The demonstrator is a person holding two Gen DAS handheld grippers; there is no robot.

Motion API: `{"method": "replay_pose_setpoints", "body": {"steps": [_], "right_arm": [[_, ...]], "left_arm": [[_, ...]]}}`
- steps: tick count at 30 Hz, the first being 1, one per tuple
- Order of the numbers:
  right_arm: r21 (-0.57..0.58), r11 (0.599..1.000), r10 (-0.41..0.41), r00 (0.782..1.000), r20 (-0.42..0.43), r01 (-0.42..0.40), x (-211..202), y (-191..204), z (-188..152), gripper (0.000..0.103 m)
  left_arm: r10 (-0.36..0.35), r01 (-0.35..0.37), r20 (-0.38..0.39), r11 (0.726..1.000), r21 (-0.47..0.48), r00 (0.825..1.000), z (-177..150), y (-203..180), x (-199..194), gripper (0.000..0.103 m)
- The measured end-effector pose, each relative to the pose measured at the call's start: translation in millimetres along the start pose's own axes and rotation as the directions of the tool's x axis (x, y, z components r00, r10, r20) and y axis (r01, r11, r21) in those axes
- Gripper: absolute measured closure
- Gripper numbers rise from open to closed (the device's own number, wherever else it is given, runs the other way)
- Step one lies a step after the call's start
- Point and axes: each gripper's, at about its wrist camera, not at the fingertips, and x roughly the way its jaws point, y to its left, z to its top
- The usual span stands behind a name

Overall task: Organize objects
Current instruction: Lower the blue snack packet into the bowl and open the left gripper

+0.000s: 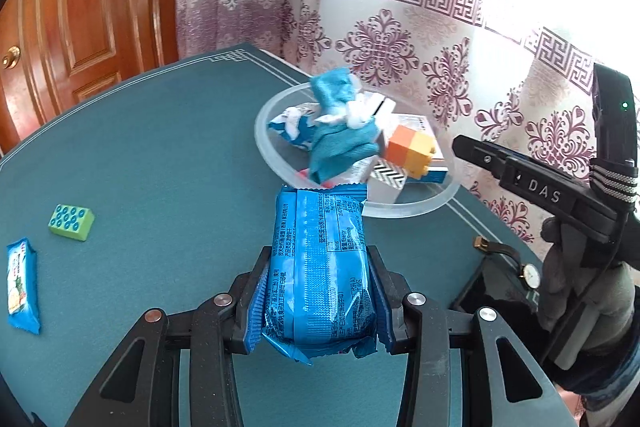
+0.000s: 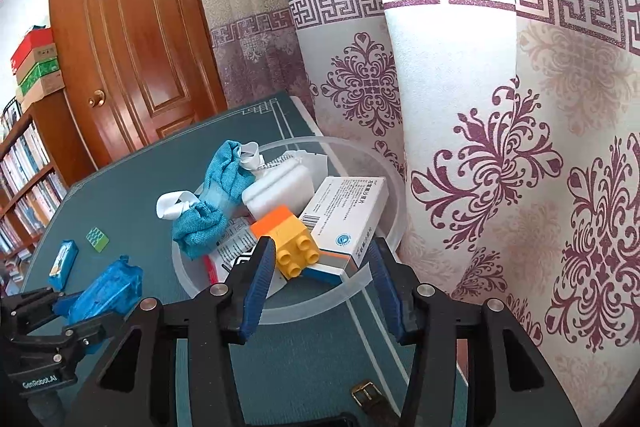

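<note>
A teal table [image 1: 160, 147] stands against patterned curtains [image 2: 520, 167], with a wooden door [image 2: 132, 47] behind. My left claw [image 1: 318, 291] tilts down, clenched on a blue snack pack [image 1: 320, 267] near the clear bowl [image 1: 276, 155]. My right claw [image 2: 320, 287] hangs over the bowl's near rim, jaws parted and empty, a yellow-orange block [image 2: 292, 243] beyond them. A green block [image 1: 72, 223] lies on the table.

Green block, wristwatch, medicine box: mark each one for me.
Green block [image 1: 71, 222], left wrist view, on its studded top face.
Wristwatch [image 1: 531, 271], left wrist view, on the white dial.
Medicine box [image 2: 347, 217], right wrist view, on the white printed top panel.
</note>
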Motion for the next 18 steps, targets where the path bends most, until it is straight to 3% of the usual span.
{"method": "replay_pose_setpoints", "body": {"steps": [6, 18], "right_arm": [[0.021, 1.0, 0.016, 1.0, -0.004, -0.016, 0.6, -8.9, -1.8, 0.053], [0.051, 0.998, 0.042, 0.999, 0.002, -0.042, -0.8, -17.3, -1.8, 0.053]], "left_arm": [[-0.093, 0.093, -0.011, 0.996, 0.004, 0.996, 23.9, -25.0, 16.4, 0.057], [-0.071, 0.07, 0.018, 0.997, 0.025, 0.997, 58.4, -30.5, 50.7, 0.057]]}}
